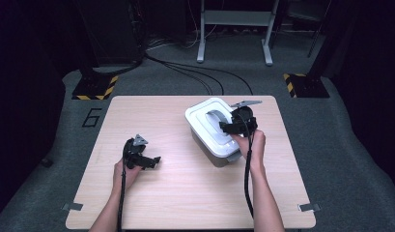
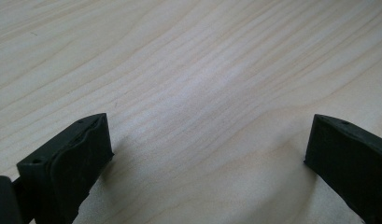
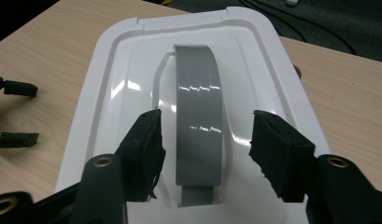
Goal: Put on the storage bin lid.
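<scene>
A white plastic box (image 1: 212, 145) with a white lid (image 3: 118, 84) stands on the right half of the wooden table (image 1: 185, 193). A grey arched handle (image 3: 198, 88) runs along the middle of the lid. My right gripper (image 3: 205, 135) hovers over the lid's near end, one jaw on each side of the handle, with a gap on both sides. In the high view the right gripper (image 1: 229, 126) sits over the box's right side. My left gripper (image 1: 156, 161) rests low over the bare table at the left, open, nothing between its fingers (image 2: 81, 154).
The left gripper's two jaw tips (image 3: 16, 112) show at the left edge of the right gripper view, well away from the box. Beyond the table lie black cables (image 1: 195, 72), two yellow-and-black striped bases (image 1: 93, 89) and a metal stand (image 1: 233, 29).
</scene>
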A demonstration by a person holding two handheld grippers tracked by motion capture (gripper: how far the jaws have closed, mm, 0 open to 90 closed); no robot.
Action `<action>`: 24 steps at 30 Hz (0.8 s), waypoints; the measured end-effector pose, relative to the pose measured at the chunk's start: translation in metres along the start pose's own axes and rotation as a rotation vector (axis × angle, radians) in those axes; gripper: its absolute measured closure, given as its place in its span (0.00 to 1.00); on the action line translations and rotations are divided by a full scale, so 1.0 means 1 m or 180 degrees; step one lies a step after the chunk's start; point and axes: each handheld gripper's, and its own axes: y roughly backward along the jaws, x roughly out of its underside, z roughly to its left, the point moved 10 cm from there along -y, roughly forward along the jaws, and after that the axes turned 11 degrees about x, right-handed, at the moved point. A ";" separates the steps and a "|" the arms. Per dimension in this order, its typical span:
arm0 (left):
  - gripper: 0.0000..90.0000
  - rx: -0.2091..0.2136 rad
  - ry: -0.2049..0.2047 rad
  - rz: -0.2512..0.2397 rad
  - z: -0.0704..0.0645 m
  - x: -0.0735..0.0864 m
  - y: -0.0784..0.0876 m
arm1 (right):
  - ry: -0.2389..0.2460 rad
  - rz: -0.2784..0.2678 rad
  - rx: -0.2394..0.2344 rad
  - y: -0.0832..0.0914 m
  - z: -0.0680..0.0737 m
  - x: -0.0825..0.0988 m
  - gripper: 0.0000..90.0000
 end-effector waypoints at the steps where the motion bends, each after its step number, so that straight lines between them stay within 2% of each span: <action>1: 0.00 -0.0001 -0.0002 0.0000 0.000 0.000 0.000 | -0.0012 0.0015 -0.0044 0.005 0.000 0.002 0.37; 2: 0.00 0.0003 0.0002 0.0003 0.000 0.000 0.000 | -0.0012 0.0015 -0.0044 0.005 0.000 0.002 0.37; 3: 0.00 0.0003 0.0012 -0.0009 0.000 0.000 0.000 | 0.0007 0.0014 -0.0052 0.011 -0.001 0.004 0.30; 4: 0.00 0.0003 0.0003 0.0003 0.000 0.000 0.000 | 0.0007 0.0014 -0.0052 0.011 -0.001 0.004 0.30; 6: 0.00 -0.0002 -0.0001 -0.0001 0.000 0.000 0.000 | 0.0093 0.0004 -0.0049 0.021 -0.003 0.007 0.22; 7: 0.00 0.0002 0.0006 -0.0005 0.000 0.000 0.000 | 0.0075 0.0021 -0.0042 0.024 -0.003 0.009 0.20; 13: 0.00 0.0003 0.0003 0.0003 0.000 0.000 0.000 | 0.0115 0.0008 -0.0004 0.041 -0.006 0.020 0.17; 16: 0.00 -0.0001 -0.0001 0.0000 0.000 0.000 0.000 | 0.0176 0.0007 0.0034 0.051 -0.009 0.032 0.16; 24: 0.00 0.0003 0.0002 0.0003 0.000 0.000 0.000 | 0.0162 -0.0023 0.0148 0.065 -0.018 0.059 0.14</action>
